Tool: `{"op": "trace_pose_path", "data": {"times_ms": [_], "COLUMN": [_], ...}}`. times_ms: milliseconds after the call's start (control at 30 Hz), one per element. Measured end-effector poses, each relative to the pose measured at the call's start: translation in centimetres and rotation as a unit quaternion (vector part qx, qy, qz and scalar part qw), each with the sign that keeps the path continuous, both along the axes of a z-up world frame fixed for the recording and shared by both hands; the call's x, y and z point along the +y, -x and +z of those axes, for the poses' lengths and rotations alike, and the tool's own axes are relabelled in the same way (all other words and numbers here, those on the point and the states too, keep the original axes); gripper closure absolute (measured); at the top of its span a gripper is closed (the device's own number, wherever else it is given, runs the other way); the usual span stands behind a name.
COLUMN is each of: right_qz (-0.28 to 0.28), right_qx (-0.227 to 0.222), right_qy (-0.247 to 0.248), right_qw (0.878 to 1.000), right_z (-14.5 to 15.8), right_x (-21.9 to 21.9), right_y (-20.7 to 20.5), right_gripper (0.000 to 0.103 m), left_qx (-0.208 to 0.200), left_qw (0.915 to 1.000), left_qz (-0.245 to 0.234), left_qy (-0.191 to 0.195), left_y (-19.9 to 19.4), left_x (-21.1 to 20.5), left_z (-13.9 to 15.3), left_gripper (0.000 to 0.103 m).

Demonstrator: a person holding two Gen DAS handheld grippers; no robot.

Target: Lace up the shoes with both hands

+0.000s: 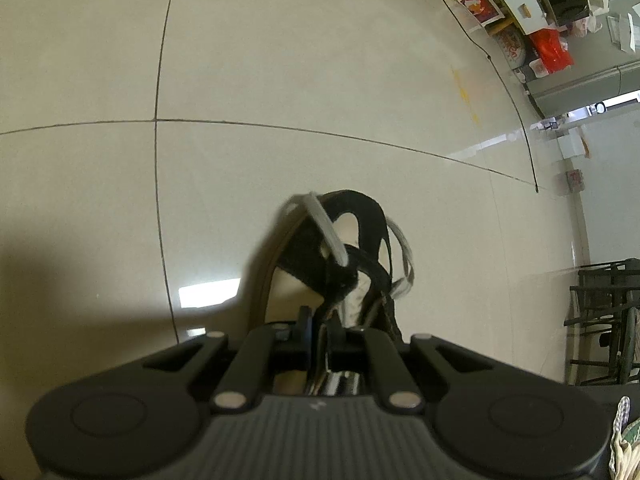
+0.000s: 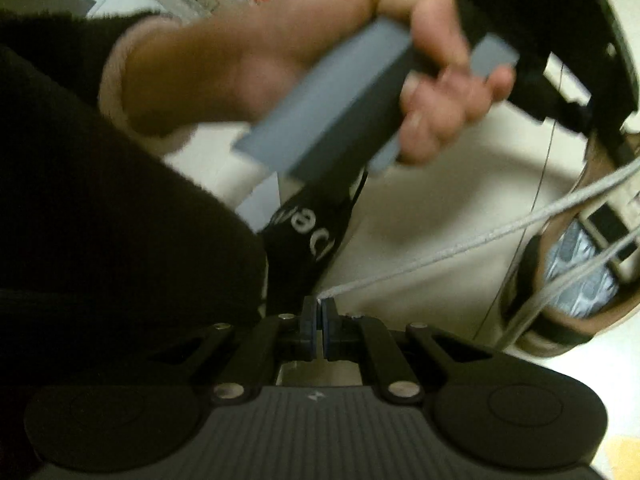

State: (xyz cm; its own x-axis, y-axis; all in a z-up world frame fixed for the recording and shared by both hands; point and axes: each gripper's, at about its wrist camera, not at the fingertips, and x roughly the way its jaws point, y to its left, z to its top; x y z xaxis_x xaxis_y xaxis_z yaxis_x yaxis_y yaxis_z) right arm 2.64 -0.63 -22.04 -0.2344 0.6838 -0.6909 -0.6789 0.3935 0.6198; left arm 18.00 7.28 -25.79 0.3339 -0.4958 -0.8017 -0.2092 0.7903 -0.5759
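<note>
1. Shoe [image 1: 340, 264] first, in the left wrist view: it lies on the pale tiled floor [image 1: 280, 80], black and cream with a tan sole edge, directly ahead of our left tongs [image 1: 320, 326] and touching them. The fingers [image 1: 305, 320] stand only a narrow gap apart, closed around a dark strap-like part at the near end of the shoe. A white lace [image 1: 326, 228] arches over the top of the shoe, blurred, and more pale lace strands hang at its right side. A thin black cable [image 1: 516, 108] runs across the floor well beyond.

2. In the right wrist view, our right tongs [image 2: 319, 320] are pressed nearly together, pinching the end of the white lace [image 2: 460, 246]. The lace runs taut from the tips up and to the right, to the shoe [image 2: 576, 280], which sits at the right edge with its tan sole rim and a greyish insole showing. Above the tongs, a hand [image 2: 304, 52], blurred, grips the grey handle [image 2: 332, 100] of the other tool. A black sleeve [image 2: 100, 180] fills the left side.
</note>
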Motion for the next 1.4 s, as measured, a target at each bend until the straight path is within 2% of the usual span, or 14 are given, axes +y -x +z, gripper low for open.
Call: {"op": "trace_pose_path", "data": {"times_ms": [167, 233, 267, 300, 367, 433, 467, 667, 867, 1033, 1233, 1333, 1367, 1400], "right_qz": [-0.022, -0.038, -0.046, -0.054, -0.070, -0.086, -0.094, -0.148, -0.256, -0.307, -0.340, -0.349, -0.351, -0.354], "right_qx": [-0.009, -0.015, -0.019, -0.022, -0.028, -0.034, -0.037, -0.062, -0.131, -0.177, -0.186, -0.184, -0.189, -0.194], "right_qy": [0.022, 0.025, 0.026, 0.028, 0.031, 0.033, 0.035, 0.046, 0.078, 0.126, 0.179, 0.197, 0.201, 0.200], "right_qw": [0.999, 0.999, 0.998, 0.998, 0.997, 0.995, 0.994, 0.986, 0.955, 0.927, 0.904, 0.897, 0.895, 0.893], "right_z": [-0.3, 0.0, 0.1, 0.3, 0.6, 1.0, 1.1, 2.2, 2.9, 0.2, -4.3, -5.8, -6.1, -6.2], "right_x": [-1.2, -2.2, -2.7, -3.2, -4.2, -5.2, -5.6, -8.8, -14.0, -15.7, -16.4, -16.7, -16.7, -16.7], "right_y": [-0.9, -1.7, -2.2, -2.6, -3.4, -4.3, -4.7, -7.4, -12.5, -16.3, -19.0, -19.5, -19.4, -19.3], "right_gripper": [0.096, 0.093, 0.085, 0.069, 0.063, 0.063, 0.067, 0.065, 0.065, 0.065, 0.066, 0.078, 0.092, 0.099], "left_qx": [0.006, 0.011, 0.014, 0.016, 0.010, -0.005, -0.013, -0.032, -0.005, 0.009, 0.017, 0.018, 0.013, 0.006], "left_qw": [0.9995, 0.9986, 0.9980, 0.9973, 0.9963, 0.9958, 0.9957, 0.9962, 0.9984, 0.9982, 0.9981, 0.9980, 0.9982, 0.9984], "left_qz": [-0.031, -0.047, -0.055, -0.061, -0.072, -0.078, -0.079, -0.077, -0.049, -0.030, -0.039, -0.037, -0.036, -0.036], "left_qy": [0.009, 0.022, 0.030, 0.036, 0.045, 0.048, 0.047, 0.025, 0.028, 0.051, 0.045, 0.048, 0.047, 0.042], "left_y": [-0.8, -1.4, -1.8, -2.1, -2.9, -3.7, -4.2, -6.6, -7.5, -8.2, -9.3, -9.5, -9.5, -9.4], "left_x": [0.1, 0.4, 0.6, 0.8, 0.9, 1.0, 1.0, 1.3, 2.0, 2.2, 1.0, 0.5, 0.3, 0.2], "left_z": [0.0, -0.1, -0.1, -0.1, 0.1, 0.5, 0.8, 0.8, -1.4, -2.7, -3.5, -3.7, -3.7, -3.5], "left_gripper": [0.093, 0.087, 0.086, 0.084, 0.082, 0.074, 0.073, 0.073, 0.075, 0.075, 0.075, 0.079, 0.083, 0.090]}}
